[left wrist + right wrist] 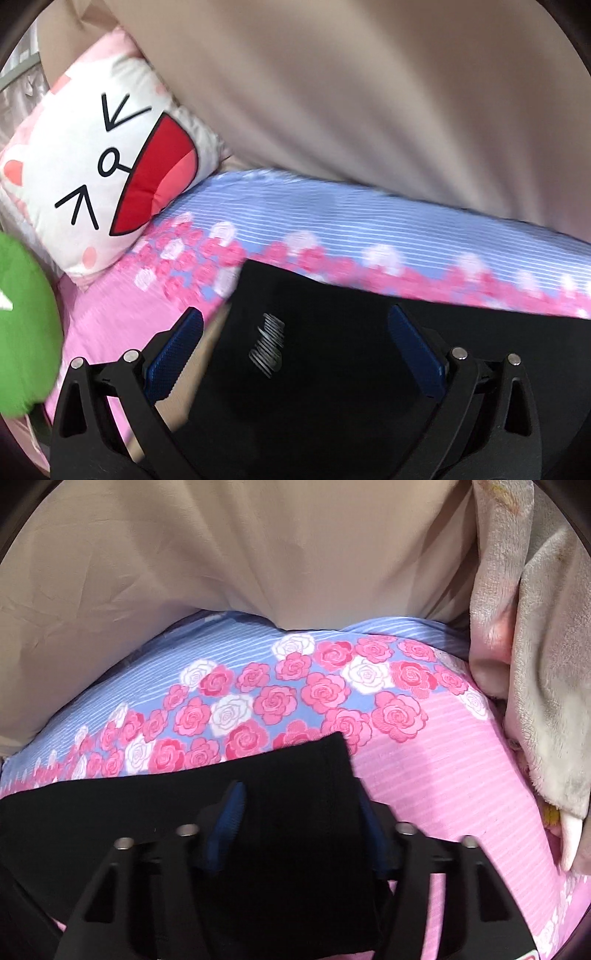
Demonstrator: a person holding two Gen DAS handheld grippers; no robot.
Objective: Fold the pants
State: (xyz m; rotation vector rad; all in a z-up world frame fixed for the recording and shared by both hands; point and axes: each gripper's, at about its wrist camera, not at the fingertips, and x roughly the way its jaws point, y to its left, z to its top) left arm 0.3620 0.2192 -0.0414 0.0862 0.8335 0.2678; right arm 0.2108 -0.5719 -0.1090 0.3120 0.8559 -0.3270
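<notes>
Starting at the left, our left gripper (pixel 295 339) stands with its blue pads wide apart over the black pants (pixel 332 369), which lie flat on the flowered bedsheet (pixel 332 206); the pads press on nothing. The risk here is that a bite taken this wide gathers the sheet along with the cloth, or misses the pants' left edge, which runs just inside the left pad. Room on this side is tight: a cat-face pillow (pixel 92 166) and a green plush thing (pixel 26 332) (badly blurred) crowd the corner, and a beige curtain (pixel 369 92) hangs close behind.

Moving right, our right gripper (pixel 299 812) sits half closed astride the pants' corner (pixel 314 768), black cloth between the pads; we cannot tell if they pinch it yet. A shallow hold could let the corner slip mid-fold. The pink sheet beside it lies open, until the fleece blanket (pixel 546 664) at the far right.
</notes>
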